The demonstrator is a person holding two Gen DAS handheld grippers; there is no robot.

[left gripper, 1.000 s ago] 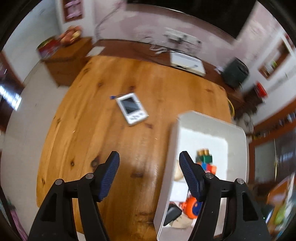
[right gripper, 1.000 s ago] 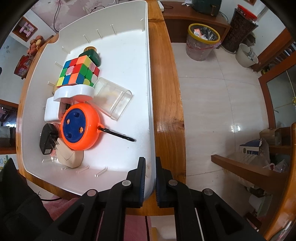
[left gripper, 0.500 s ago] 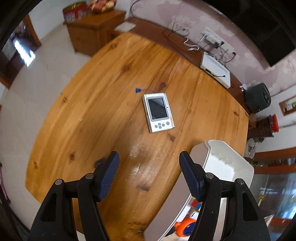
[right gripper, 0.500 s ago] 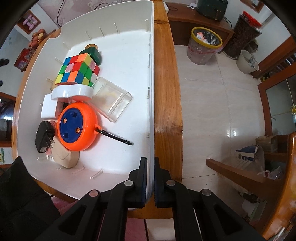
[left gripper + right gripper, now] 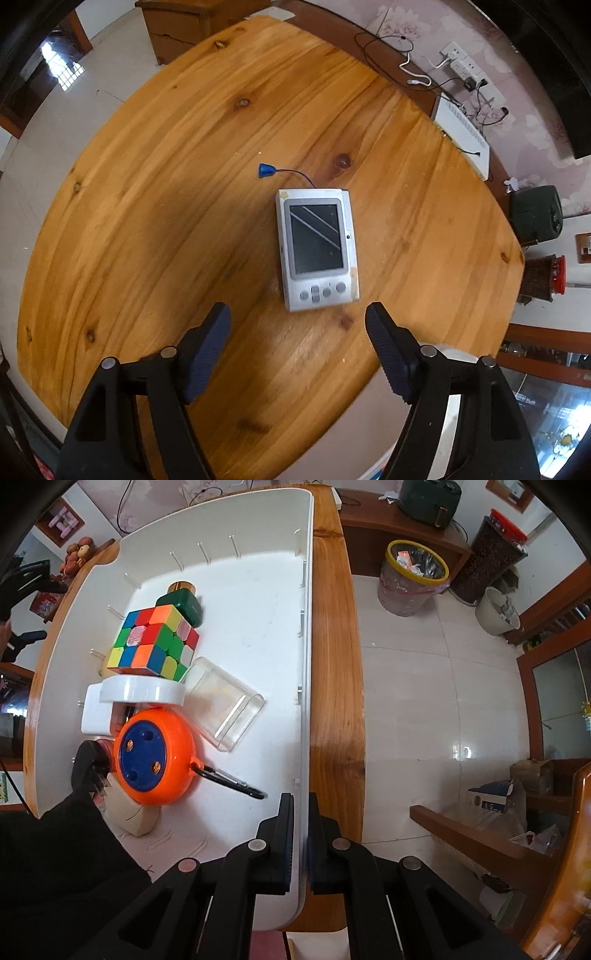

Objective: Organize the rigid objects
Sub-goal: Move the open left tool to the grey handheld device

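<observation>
On the wooden table [image 5: 147, 206], my left claw [image 5: 297, 347] has dropped toward the handheld device [image 5: 317, 249], jaws opening and empty. My right claw [image 5: 301, 840] stays clenched on the right wall of the white bin [image 5: 304, 686], steadying it.

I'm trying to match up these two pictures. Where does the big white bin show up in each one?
Left wrist view: only a blurred white corner of the white bin peeks out at lower right, behind the right finger of the left gripper, whose jaws are opening over bare table.
Right wrist view: the bin fills the left half; the right gripper is clamped on its right wall.
Shared landmark: the wooden table under the bin.
</observation>
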